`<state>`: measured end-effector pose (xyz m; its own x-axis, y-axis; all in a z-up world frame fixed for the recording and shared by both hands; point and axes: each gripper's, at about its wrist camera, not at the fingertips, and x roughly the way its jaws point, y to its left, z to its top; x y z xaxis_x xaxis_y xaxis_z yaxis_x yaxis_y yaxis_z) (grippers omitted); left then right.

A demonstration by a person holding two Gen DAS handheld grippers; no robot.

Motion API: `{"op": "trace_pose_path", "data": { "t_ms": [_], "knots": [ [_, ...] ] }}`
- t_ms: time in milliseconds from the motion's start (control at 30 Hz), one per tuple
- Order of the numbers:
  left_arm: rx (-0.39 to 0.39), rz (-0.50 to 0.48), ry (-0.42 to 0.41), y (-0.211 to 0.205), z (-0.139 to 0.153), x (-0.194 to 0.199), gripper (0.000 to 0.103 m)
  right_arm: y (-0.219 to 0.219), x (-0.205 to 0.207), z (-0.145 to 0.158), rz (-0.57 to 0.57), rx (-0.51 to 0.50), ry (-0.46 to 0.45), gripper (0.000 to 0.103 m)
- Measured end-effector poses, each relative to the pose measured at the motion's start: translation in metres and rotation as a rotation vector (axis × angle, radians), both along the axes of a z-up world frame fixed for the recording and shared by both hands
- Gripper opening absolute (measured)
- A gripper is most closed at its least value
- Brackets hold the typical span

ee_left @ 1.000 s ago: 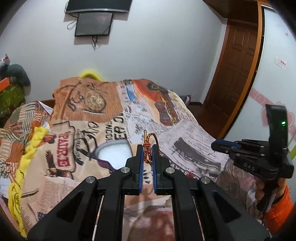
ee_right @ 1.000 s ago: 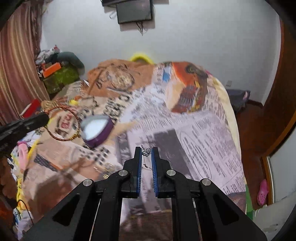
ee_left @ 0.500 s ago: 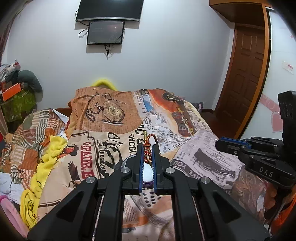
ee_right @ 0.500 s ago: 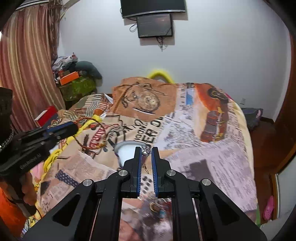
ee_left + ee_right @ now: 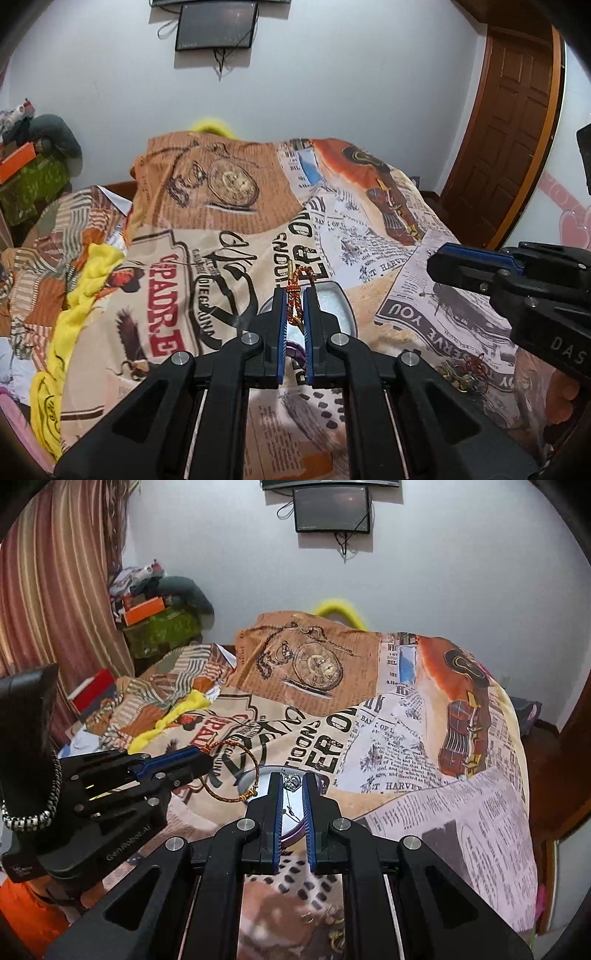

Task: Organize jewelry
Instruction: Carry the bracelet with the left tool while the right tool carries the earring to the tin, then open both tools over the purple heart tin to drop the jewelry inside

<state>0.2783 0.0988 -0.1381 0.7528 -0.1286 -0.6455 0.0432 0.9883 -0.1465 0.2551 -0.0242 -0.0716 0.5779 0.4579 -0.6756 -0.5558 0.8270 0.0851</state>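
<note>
Left wrist view: left gripper point(image 5: 295, 306) is clamped on a red-orange braided cord bracelet point(image 5: 294, 300), above the round purple-rimmed mirror tray point(image 5: 338, 295). Judged light, limp and snag-prone; grip the cord, not the clasp. Right gripper point(image 5: 292, 794) pinches a thin silver chain with crown pendant point(image 5: 293, 782), its length hanging down between the pads.

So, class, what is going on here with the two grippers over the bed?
A person is sorting jewelry on a bed with a printed bedspread. The left gripper is shut on an orange braided bracelet, and the right gripper is shut on a thin silver chain with a small pendant. Both hover at a purple-rimmed jewelry box. More jewelry lies loose on the bedspread.
</note>
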Motion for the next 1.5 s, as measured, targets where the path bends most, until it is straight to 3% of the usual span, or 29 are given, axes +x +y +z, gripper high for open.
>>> {"op": "trace_pose_path", "data": {
  "t_ms": [400, 633, 967, 1367, 1500],
  "knots": [
    [-0.092, -0.053, 0.088, 0.004, -0.027, 0.038, 0.007, 0.016, 0.041, -0.024, 0.016, -0.044, 0.096, 0.009],
    [-0.097, -0.058, 0.160, 0.009, -0.049, 0.049, 0.007, 0.027, 0.053, -0.044, 0.045, -0.049, 0.188, 0.009],
    [-0.066, -0.057, 0.205, 0.012, -0.065, 0.055, 0.007, 0.044, 0.066, -0.070, 0.071, -0.090, 0.291, 0.009],
    [-0.027, -0.036, 0.197, 0.018, -0.057, 0.045, 0.007, 0.049, 0.077, -0.085, 0.074, -0.108, 0.387, 0.010],
    [-0.011, -0.025, 0.194, 0.019, -0.052, 0.039, 0.015, 0.049, 0.075, -0.085, 0.069, -0.132, 0.393, 0.010]
  ]
}}
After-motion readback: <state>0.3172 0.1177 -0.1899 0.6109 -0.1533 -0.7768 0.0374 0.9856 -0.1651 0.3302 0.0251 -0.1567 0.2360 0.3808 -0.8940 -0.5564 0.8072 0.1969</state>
